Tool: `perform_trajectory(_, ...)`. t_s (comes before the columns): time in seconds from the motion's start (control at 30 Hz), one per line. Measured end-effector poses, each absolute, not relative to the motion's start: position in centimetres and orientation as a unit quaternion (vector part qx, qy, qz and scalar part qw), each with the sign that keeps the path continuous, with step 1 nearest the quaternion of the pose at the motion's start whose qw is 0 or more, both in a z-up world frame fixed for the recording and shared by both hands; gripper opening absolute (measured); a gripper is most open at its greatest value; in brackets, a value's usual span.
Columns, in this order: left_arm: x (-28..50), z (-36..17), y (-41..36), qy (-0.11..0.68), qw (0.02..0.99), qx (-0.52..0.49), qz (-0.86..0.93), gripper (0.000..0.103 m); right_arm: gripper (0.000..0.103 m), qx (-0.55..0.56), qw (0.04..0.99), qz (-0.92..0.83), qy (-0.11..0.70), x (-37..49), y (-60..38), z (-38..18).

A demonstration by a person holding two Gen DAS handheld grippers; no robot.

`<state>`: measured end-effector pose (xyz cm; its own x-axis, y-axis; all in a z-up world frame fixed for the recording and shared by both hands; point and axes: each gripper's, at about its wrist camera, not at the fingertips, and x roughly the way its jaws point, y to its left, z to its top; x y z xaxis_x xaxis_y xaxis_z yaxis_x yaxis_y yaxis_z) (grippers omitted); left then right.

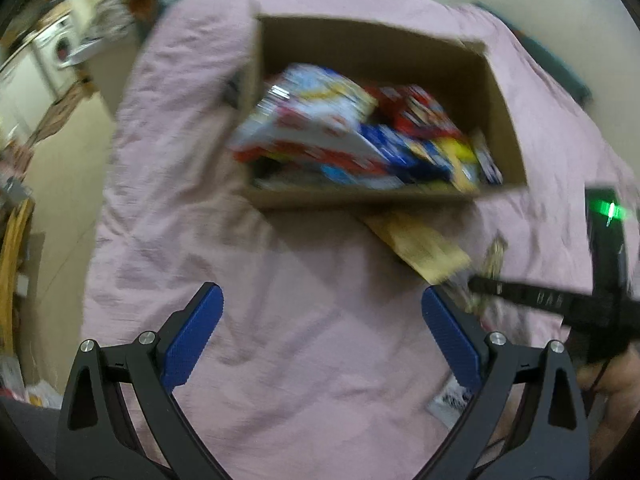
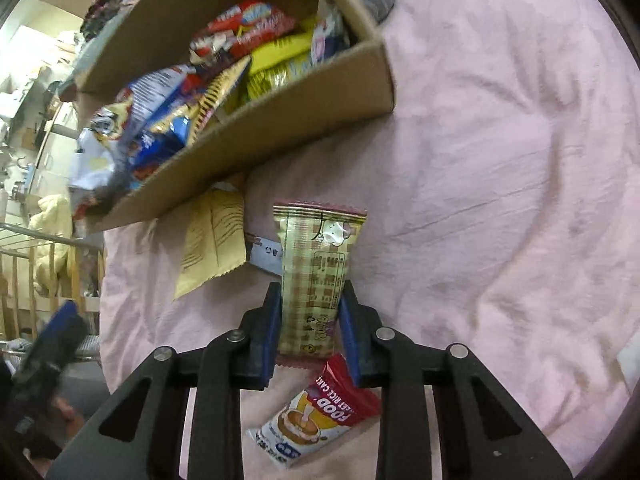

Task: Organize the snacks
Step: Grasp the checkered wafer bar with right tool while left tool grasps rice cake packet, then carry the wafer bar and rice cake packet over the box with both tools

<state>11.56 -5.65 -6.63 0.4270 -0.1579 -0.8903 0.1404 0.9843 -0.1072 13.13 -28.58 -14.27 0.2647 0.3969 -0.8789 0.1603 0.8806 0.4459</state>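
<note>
A wrinkled pink bedsheet [image 2: 500,160] covered the whole work surface. On it sat an open cardboard box [image 1: 472,68], filled with bright snack packets [image 1: 352,136] in red, blue, yellow and white. The left gripper [image 1: 322,312] hung over bare sheet at six o'clock from the box, its blue pads wide apart with nothing between them. The right gripper [image 2: 308,320] was clamped on a gold checkered snack bar [image 2: 316,264], the pads pressing its two long sides; the bar pointed toward twelve o'clock, clear of the box. A yellow flat packet [image 2: 214,240] lay against the box's near wall, at nine o'clock from the bar. A red-and-white rice cake packet [image 2: 316,416] lay on the sheet at six o'clock, under the right gripper. Beyond the bed's edge, at nine o'clock in the right wrist view, stood a wooden railing [image 2: 24,276] and cluttered pale cabinets [image 2: 24,92]; the left wrist view was blurred.
</note>
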Motion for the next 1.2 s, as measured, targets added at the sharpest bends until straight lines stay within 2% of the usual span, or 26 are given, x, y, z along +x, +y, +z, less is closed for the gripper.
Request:
perform_trajectory(0.27,9.0,-10.2,-12.9,0.573,0.785,0.054,-0.228,0.095,0.028,0.279,0.786,0.074,0.547,10.9,-32.8,-11.9)
perform_trajectory(0.37,7.8,-11.2,-15.6,0.59,0.754,0.066,-0.282,0.082,0.028,0.291,0.785,0.067,0.542,10.4,-34.1,-11.7)
perform_trajectory(0.57,7.0,-12.9,-18.6,0.602,0.725,0.095,-0.321,0.08,0.028,0.295,0.792,0.049,0.532,9.5,-35.8,-11.0)
perform_trajectory(0.67,7.3,-14.4,-19.5,0.62,0.707,0.108,-0.323,0.069,0.028,0.296,0.792,0.048,0.532,9.4,-36.0,-10.9)
perform_trajectory(0.77,7.5,-14.7,-20.1,0.619,0.708,0.112,-0.32,0.066,0.028,0.288,0.795,0.051,0.531,9.5,-35.7,-10.8)
perform_trajectory(0.83,7.3,-14.8,-20.2,0.617,0.707,0.119,-0.325,0.048,0.028,0.281,0.797,0.049,0.533,9.6,-35.5,-10.7)
perform_trajectory(0.87,7.2,-14.7,-20.4,0.615,0.706,0.124,-0.327,0.032,0.028,0.278,0.798,0.049,0.533,9.7,-35.4,-10.6)
perform_trajectory(0.9,7.2,-14.7,-20.6,0.615,0.704,0.13,-0.331,0.03,0.028,0.278,0.798,0.05,0.533,9.7,-35.4,-10.6)
perform_trajectory(1.2,6.4,-14.2,-19.5,0.611,0.72,0.12,-0.306,0.028,0.028,0.263,0.801,0.056,0.534,9.8,-34.6,-10.5)
